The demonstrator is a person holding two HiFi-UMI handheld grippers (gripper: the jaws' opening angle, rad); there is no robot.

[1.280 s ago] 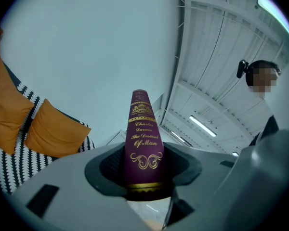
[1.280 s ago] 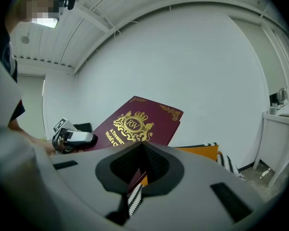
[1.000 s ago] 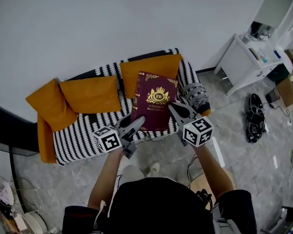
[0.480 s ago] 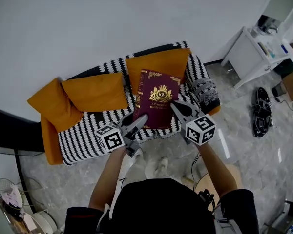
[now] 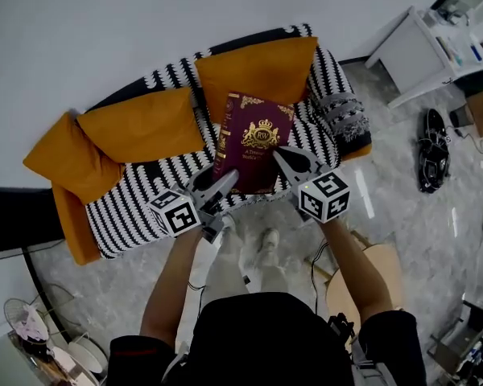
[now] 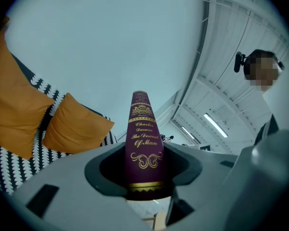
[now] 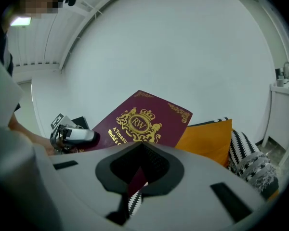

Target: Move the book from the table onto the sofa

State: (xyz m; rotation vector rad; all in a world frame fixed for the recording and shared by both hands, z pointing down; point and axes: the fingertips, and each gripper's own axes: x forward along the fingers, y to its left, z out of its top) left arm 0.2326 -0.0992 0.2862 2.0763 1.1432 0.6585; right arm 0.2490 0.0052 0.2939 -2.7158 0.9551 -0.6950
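Our left gripper (image 5: 228, 183) clamps the maroon book (image 5: 253, 139) by its spine, our right gripper (image 5: 284, 158) pinches its cover edge, and we hold it tilted over the striped sofa (image 5: 133, 207).

A home-like living room is shown: a sofa (image 5: 129, 215) draped in black-and-white patterned cloth is set against a plain white wall (image 5: 105, 30), with orange cushions (image 5: 141, 127) propped along its back edge; a pale marbled floor (image 5: 402, 215) is laid before its front edge; a white counter (image 5: 414, 55) and what look like dark shoes (image 5: 433, 147) are seen beyond its right end; strip lights (image 6: 216, 124) are mounted overhead.
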